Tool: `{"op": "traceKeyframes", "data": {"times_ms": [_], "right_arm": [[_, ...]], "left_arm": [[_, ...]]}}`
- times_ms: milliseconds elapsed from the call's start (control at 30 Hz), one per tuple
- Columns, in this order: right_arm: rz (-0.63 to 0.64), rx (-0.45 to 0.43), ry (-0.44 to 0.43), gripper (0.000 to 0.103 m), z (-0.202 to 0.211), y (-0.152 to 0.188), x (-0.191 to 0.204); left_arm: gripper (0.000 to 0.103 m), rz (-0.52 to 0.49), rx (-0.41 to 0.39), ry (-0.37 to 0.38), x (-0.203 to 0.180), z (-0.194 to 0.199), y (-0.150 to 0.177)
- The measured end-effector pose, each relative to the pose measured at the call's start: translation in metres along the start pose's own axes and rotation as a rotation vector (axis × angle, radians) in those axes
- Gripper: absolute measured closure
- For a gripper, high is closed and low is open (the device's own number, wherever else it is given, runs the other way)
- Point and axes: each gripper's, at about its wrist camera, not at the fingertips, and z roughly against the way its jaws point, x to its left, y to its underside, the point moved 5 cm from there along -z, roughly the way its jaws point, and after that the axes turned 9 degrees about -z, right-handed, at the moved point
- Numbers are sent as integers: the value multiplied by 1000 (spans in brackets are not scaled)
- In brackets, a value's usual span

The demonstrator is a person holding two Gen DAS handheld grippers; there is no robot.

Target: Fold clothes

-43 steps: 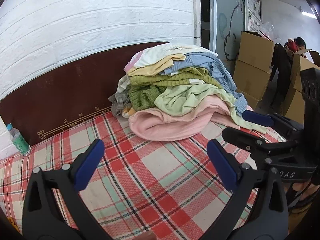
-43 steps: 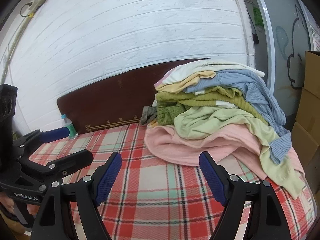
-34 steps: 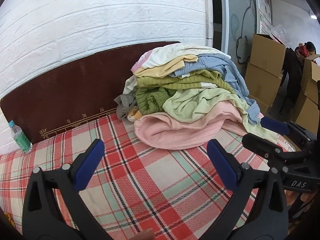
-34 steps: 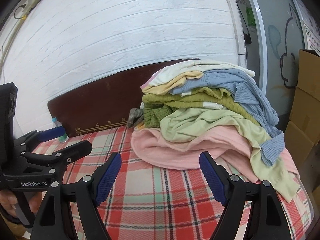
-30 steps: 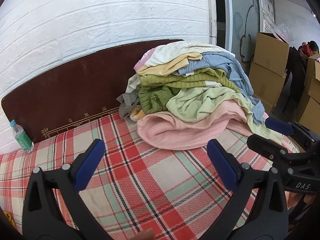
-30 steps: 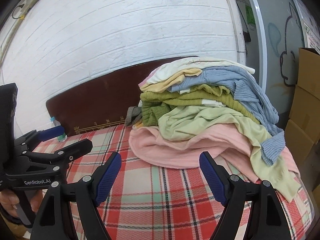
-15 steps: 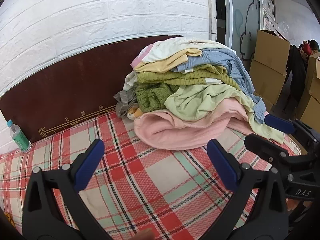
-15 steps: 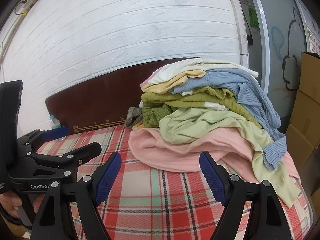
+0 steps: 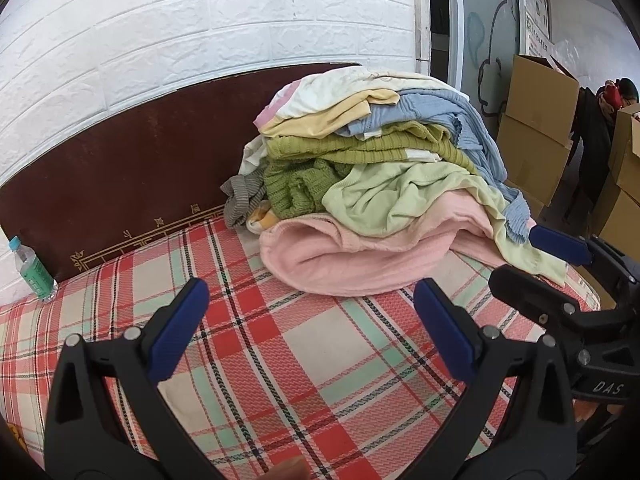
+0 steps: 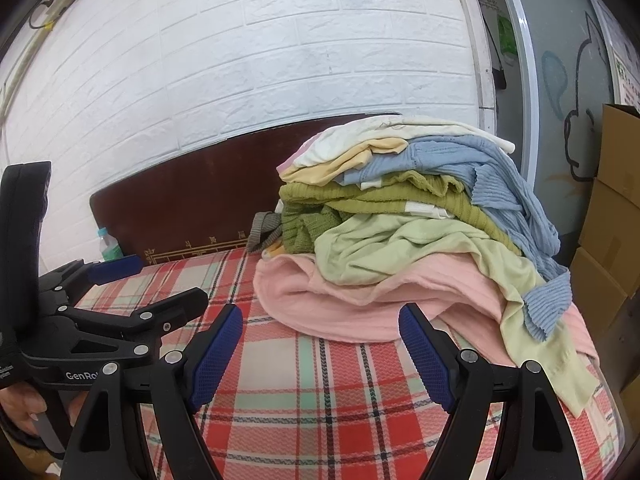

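A heap of clothes (image 9: 376, 184) (image 10: 404, 216) lies at the far right of a bed with a red plaid cover (image 9: 280, 340) (image 10: 320, 392). A pink garment (image 9: 352, 252) (image 10: 360, 304) is at the bottom, with pale green, knitted green, blue, yellow and white ones above. My left gripper (image 9: 310, 326) hangs open over the plaid, short of the pink garment, holding nothing. To its right, my right gripper (image 10: 320, 350) (image 9: 532, 258) is open too and empty, just in front of the heap's pink edge.
A dark brown headboard (image 9: 120, 184) and a white brick wall (image 9: 160, 40) run behind the bed. A small water bottle (image 9: 34, 270) stands at the headboard's left end. Cardboard boxes (image 9: 536, 128) and a person (image 9: 600, 140) are on the right, beyond the bed.
Both grippers have drifted a little nearer the heap and stayed open. The clothes have not moved.
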Motion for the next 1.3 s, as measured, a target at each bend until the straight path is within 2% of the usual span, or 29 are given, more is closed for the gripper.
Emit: {"op": "traceKeyframes", "data": {"times_ms": [900,1100,1233,1300], "right_arm": [[33,-7,-8,21,-2,-12,2],[95,-11,-2,21,-17,-39,7],[181,-33,14,21,-42,-74,13],[209,-27,57,21,-63,-94,10]], "left_arm": [[1,24,22,-7,2,-11,-5],[1,56,29,-15,15,-23,-14],[1,77,24,-30,29,-35,-28],[1,89,27,-51,38,-42,-32]]}}
